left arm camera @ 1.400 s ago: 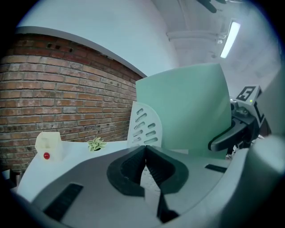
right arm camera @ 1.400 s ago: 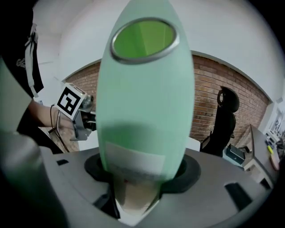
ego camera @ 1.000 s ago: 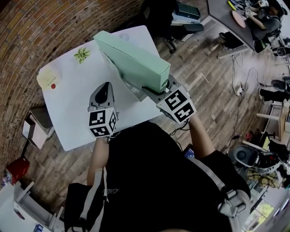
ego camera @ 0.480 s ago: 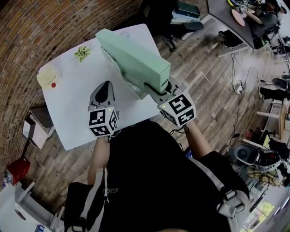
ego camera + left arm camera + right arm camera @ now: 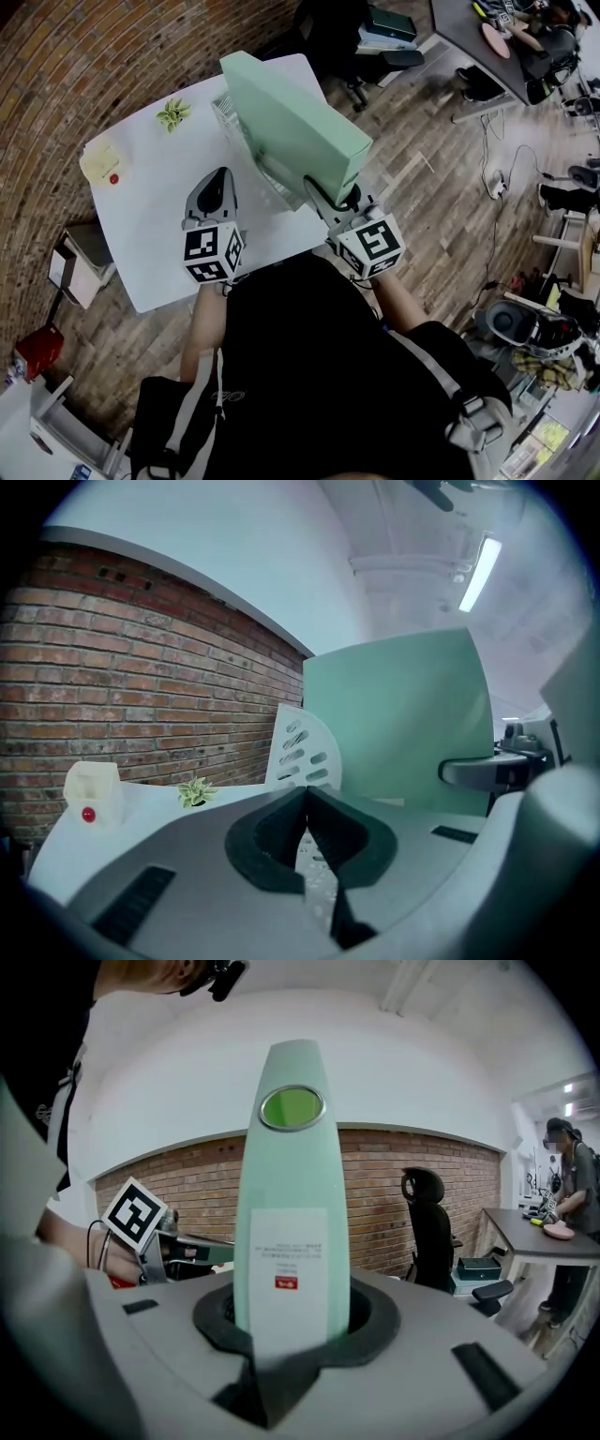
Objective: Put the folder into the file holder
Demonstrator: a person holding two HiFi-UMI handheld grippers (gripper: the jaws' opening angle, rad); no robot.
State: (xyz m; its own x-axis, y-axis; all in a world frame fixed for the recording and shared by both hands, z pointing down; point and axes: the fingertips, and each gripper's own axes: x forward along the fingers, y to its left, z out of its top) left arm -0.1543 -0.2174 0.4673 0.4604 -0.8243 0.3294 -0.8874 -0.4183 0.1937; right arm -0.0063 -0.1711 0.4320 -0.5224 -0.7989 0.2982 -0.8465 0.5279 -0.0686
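Two claws work at the white table (image 5: 150,225). Nearest, the left claw (image 5: 221,178) is pressed together, empty. Beyond, the right claw (image 5: 336,199) is closing, pinching the labelled spine of the mint-green box-shaped folder (image 5: 291,117), which stands on edge at the white perforated file holder (image 5: 231,116).

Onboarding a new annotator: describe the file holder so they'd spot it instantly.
Find the white table beside the brick wall; the file holder stands toward its far side, next to the large mint-green folder. It is the only upright white rack, its curved side full of slotted cut-outs, unlike the tiny potted plant and pale yellow box nearby.
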